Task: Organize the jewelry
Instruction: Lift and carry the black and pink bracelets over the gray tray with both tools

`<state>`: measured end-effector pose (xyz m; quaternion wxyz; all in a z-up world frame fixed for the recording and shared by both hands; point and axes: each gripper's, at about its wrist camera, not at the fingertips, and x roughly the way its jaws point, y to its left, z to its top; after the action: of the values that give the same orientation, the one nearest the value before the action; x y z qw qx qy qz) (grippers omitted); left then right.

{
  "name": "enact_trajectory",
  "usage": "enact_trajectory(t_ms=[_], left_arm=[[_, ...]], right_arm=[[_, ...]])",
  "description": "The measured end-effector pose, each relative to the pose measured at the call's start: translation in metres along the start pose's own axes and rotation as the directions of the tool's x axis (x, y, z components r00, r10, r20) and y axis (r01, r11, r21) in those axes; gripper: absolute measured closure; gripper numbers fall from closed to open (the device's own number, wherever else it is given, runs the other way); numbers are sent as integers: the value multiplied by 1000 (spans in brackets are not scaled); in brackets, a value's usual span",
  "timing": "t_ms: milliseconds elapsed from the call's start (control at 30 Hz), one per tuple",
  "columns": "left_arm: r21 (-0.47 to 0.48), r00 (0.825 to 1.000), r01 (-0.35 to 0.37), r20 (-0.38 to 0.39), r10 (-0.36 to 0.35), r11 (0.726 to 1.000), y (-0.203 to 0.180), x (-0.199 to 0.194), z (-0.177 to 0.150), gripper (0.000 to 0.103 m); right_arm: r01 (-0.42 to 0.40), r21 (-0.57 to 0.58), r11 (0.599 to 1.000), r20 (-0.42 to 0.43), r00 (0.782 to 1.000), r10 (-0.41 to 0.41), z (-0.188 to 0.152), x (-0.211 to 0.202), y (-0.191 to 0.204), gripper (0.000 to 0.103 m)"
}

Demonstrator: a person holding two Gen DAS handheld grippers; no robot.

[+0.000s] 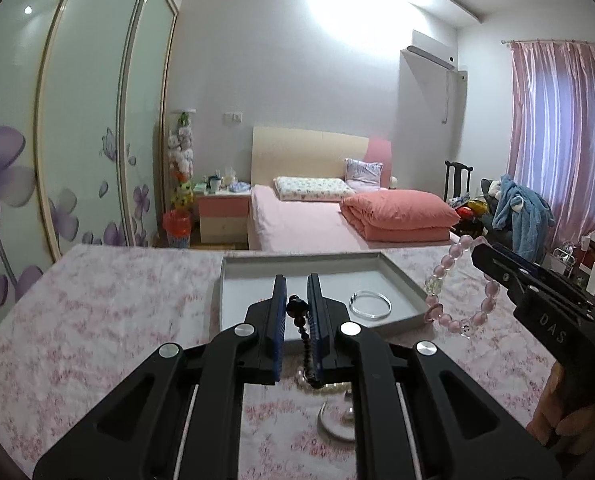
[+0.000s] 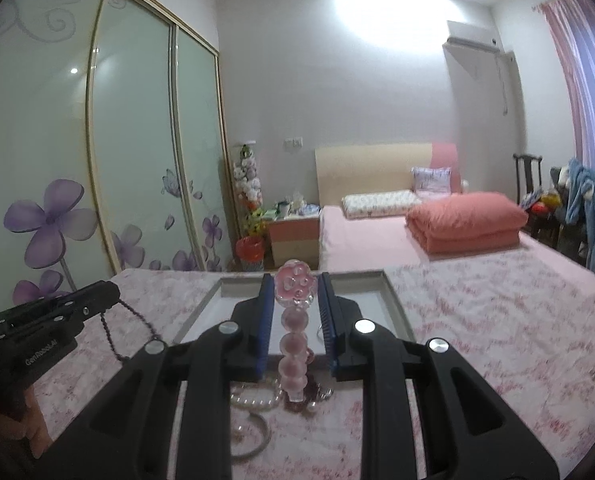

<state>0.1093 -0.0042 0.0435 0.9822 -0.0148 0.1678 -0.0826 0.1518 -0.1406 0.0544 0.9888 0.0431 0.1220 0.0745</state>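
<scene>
My left gripper (image 1: 296, 286) is shut on a string of small black beads (image 1: 302, 326), which hangs above the flowered cloth; from the right wrist view that black string (image 2: 117, 328) dangles in a loop from its tip. My right gripper (image 2: 295, 286) is shut on a pink bead bracelet (image 2: 293, 340) with a pink flower charm at the top. That pink bracelet (image 1: 449, 292) hangs in a ring at the right of the left wrist view. A shallow grey tray (image 1: 401, 280) lies ahead, with a thin silver bangle (image 1: 370, 304) in it.
Below the grippers, a pearl strand (image 2: 253, 398) and a pale bangle (image 2: 253, 436) lie on the flowered cloth, next to some darker pieces (image 2: 317, 394). A pink bed (image 1: 309, 220) stands beyond the table. Glass wardrobe doors (image 1: 85, 120) run along the left.
</scene>
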Motion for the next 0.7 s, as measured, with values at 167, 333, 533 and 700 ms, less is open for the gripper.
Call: enact_trajectory(t_ms=[167, 333, 533, 700], left_arm=[[11, 999, -22, 33, 21, 1000, -6, 6, 10, 92], [15, 998, -44, 50, 43, 999, -8, 18, 18, 92], [9, 997, -64, 54, 63, 998, -10, 39, 26, 92], [1, 996, -73, 48, 73, 997, -9, 59, 29, 92]], right_arm=[[20, -10, 1000, 40, 999, -19, 10, 3, 1, 81], [30, -4, 1000, 70, 997, -30, 20, 15, -1, 81], [38, 2, 999, 90, 995, -38, 28, 33, -6, 81], [42, 18, 999, 89, 995, -43, 30, 52, -14, 81]])
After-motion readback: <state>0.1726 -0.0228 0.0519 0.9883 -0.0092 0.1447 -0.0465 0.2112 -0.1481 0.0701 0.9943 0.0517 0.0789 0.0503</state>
